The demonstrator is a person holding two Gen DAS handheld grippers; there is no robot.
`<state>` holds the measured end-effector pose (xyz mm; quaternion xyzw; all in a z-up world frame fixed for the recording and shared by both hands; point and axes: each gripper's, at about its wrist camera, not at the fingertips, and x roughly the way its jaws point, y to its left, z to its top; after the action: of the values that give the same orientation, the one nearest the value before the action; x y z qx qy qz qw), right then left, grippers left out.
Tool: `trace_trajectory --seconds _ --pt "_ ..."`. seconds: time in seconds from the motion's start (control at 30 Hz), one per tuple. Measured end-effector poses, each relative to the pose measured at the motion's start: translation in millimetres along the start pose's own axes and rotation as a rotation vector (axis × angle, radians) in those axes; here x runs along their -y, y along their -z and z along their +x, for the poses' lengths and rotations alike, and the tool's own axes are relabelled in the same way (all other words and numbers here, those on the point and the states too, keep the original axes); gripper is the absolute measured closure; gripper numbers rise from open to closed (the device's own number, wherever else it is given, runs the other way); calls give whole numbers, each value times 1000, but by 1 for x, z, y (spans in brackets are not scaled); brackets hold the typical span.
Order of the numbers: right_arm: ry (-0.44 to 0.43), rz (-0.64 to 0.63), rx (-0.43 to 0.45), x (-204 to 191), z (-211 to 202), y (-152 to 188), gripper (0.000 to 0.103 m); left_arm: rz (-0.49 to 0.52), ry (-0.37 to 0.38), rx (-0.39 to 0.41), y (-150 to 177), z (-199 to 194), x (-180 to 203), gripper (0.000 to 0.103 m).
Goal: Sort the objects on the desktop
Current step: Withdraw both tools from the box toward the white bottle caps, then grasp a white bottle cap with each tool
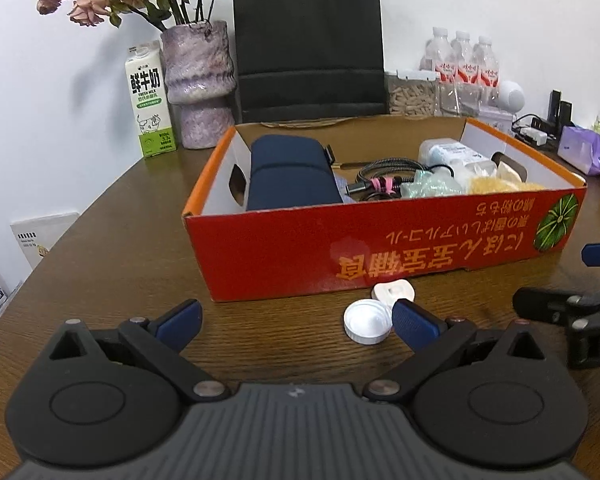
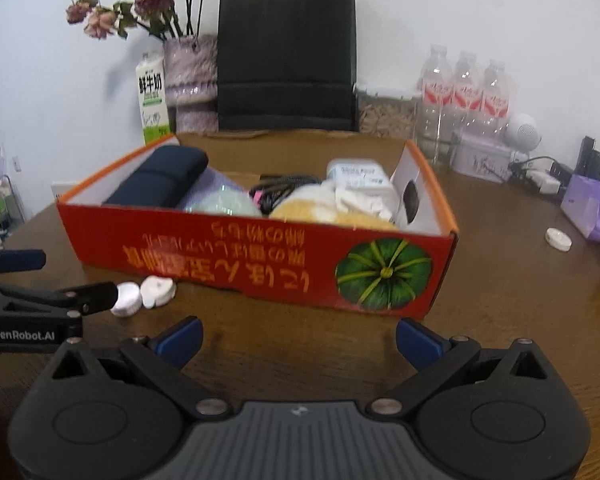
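A red-orange cardboard box (image 1: 380, 248) (image 2: 260, 256) stands open on the brown table. It holds a navy pouch (image 1: 292, 176) (image 2: 156, 180), a coiled black cable (image 1: 384, 180), a white pack (image 1: 452, 154) (image 2: 360, 178), a pale green bag (image 2: 220, 204) and a yellow soft thing (image 2: 320, 210). Two white lids lie in front of the box: a round cap (image 1: 367, 322) (image 2: 126, 300) and a lobed one (image 1: 394, 292) (image 2: 158, 291). My left gripper (image 1: 296, 322) (image 2: 76, 278) is open, its right finger beside the round cap. My right gripper (image 2: 299, 340) (image 1: 554, 280) is open over bare table before the box.
At the back stand a purple vase (image 1: 198, 80) of dried flowers, a milk carton (image 1: 150, 100), a black paper bag (image 1: 308, 40) and three water bottles (image 1: 464, 60). A purple tissue pack (image 2: 592, 208), another white cap (image 2: 558, 239) and a power strip (image 2: 540, 182) lie at the right.
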<state>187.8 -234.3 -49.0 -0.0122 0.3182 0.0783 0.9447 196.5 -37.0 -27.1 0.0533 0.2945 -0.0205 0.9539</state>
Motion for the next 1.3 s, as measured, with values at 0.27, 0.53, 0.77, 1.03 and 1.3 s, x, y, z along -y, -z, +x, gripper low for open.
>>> trace_trajectory --seconds 0.27,0.53,0.77,1.03,1.3 --pt "-2 8 -37 0 12 6 0 -3 21 -18 3 7 3 0" --pt "11 8 -51 0 18 9 0 -23 56 -26 4 11 0 2" --pt "13 7 -51 0 18 9 0 -57 113 -46 4 15 -5 26" --pt "18 12 -50 -1 17 9 0 -41 180 -28 4 11 -3 74" --pt "4 4 -47 -23 20 6 0 -71 175 1 1 7 -20 74"
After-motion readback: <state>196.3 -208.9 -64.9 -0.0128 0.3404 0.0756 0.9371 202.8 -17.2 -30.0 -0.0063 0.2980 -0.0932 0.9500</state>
